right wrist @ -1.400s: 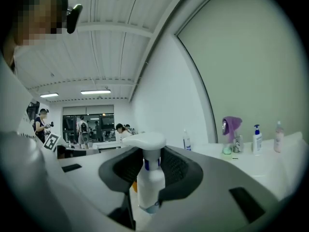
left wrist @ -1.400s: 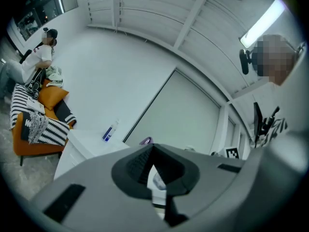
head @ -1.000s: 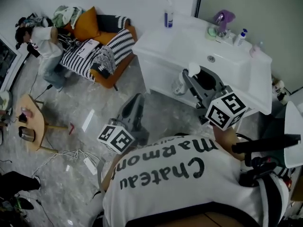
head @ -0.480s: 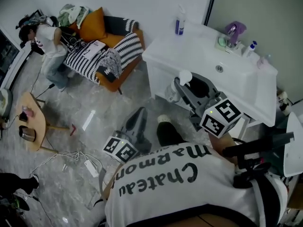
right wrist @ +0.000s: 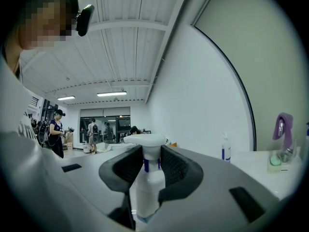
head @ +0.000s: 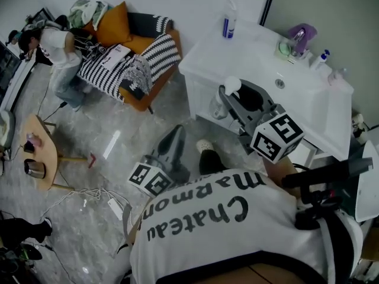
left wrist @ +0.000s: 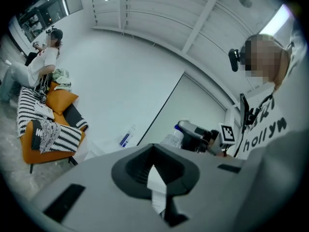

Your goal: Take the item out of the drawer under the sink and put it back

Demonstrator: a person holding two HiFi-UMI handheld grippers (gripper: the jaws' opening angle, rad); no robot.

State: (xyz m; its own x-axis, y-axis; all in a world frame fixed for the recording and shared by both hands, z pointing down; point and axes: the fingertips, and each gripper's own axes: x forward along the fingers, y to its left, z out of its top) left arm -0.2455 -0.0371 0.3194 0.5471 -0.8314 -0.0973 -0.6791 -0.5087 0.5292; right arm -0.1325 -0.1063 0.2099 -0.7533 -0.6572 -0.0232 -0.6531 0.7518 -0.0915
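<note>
A white spray bottle (head: 219, 106) with a white trigger cap (head: 232, 85) hangs in front of the white sink cabinet (head: 200, 90), just below the basin's edge. My right gripper (head: 227, 96) is shut on its neck. The right gripper view shows the bottle (right wrist: 146, 187) upright between the right gripper's (right wrist: 147, 166) pads. My left gripper (head: 176, 132) is lower and to the left, over the floor, pointing toward the cabinet. In its own view the left gripper's (left wrist: 157, 187) jaws stand slightly apart with nothing between them. The drawer is hidden behind the right gripper.
The sink top (head: 254, 49) carries a blue-labelled pump bottle (head: 230, 22), a purple item (head: 302, 37) and small bottles. An orange sofa (head: 139, 70) with striped cushions and a seated person (head: 59, 55) are at the back left. A small wooden table (head: 41, 152) and floor cables (head: 109, 203) lie left.
The head view has shifted, and a shoe now shows on the floor between the grippers. The right gripper still holds the bottle before the cabinet. The left gripper has hardly moved.
</note>
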